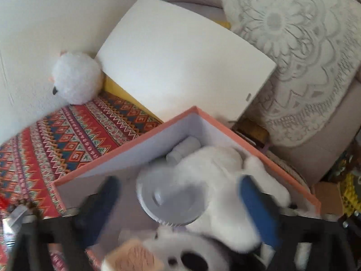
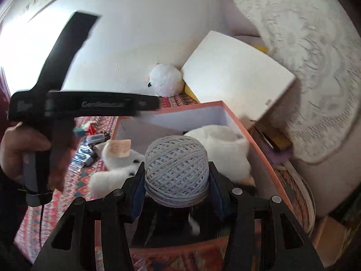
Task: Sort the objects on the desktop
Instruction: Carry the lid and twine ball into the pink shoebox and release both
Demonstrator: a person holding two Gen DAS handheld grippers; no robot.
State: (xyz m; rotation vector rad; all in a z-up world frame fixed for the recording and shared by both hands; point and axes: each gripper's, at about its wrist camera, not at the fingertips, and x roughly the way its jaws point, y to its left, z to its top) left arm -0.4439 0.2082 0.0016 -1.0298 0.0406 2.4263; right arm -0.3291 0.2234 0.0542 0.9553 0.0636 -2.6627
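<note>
Two views, and each shows a different half of the job. From the left wrist, your left gripper [image 1: 180, 205] hangs over the pink box [image 1: 126, 145] with its jaws spread wide and nothing pinched. Below them, inside the box, lie a grey disc-shaped thing [image 1: 173, 197] I cannot identify, a white bottle-like thing [image 1: 185, 149] I also cannot name, and a white plush toy [image 1: 225, 174]. The picture is blurred, so lift clear of the box wall before you swing anywhere. A round white plush [image 1: 76, 79] sits far left by the wall on the patterned cloth [image 1: 56, 131], still outside the box.

From the right wrist, your right gripper [image 2: 176, 180] is clamped on a grey ball of yarn [image 2: 176, 170], one pad on each flank, near the box's front edge. The yarn looks soft, so hold steady pressure without crushing it. Carry it over the rim, lower it into the bare corner at the far left, beside the plush, then open. Your other hand [image 2: 20, 149], at the left, holds the left gripper; give it room.
</note>
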